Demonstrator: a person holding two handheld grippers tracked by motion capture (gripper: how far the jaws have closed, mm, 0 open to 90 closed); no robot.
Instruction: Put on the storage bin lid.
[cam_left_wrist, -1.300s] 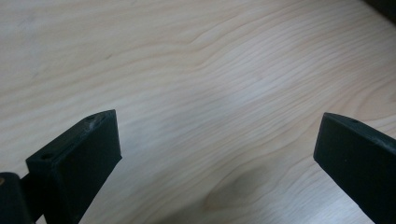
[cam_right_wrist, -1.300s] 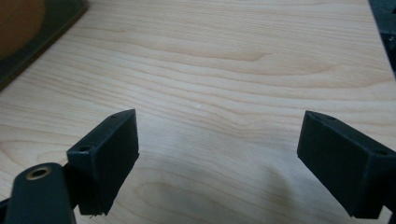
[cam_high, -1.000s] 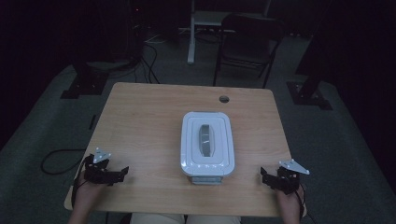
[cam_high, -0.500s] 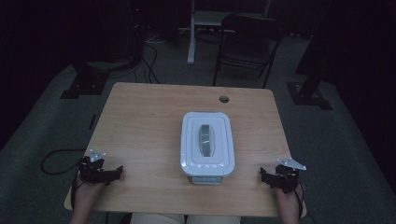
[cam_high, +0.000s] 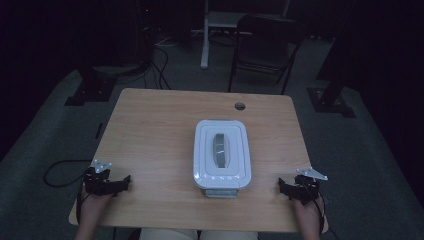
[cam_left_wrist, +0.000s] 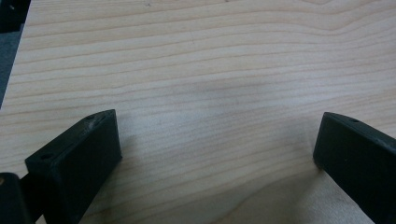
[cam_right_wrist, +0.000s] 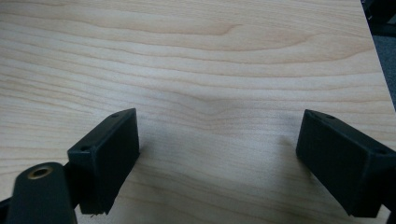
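Observation:
A white rectangular lidded container (cam_high: 221, 154) with a grey recessed handle sits near the middle of the wooden table (cam_high: 155, 130), a little toward the near edge. My left gripper (cam_high: 107, 182) rests low over the near left corner, well left of the container. In the left gripper view its jaws stand wide apart over bare wood, so the left gripper (cam_left_wrist: 217, 140) is open and holds nothing. My right gripper (cam_high: 299, 189) is at the near right corner, right of the container. The right gripper (cam_right_wrist: 217, 144) is likewise open and holds nothing.
A round cable hole (cam_high: 240, 106) is in the table's far side. Behind the table stand a dark folding chair (cam_high: 265, 45) and a white post (cam_high: 205, 35). Black stand bases (cam_high: 87, 92) and cables lie on the grey floor to the left.
My left gripper has slid slightly left along the near edge, and the right one has barely shifted. The container has not moved.

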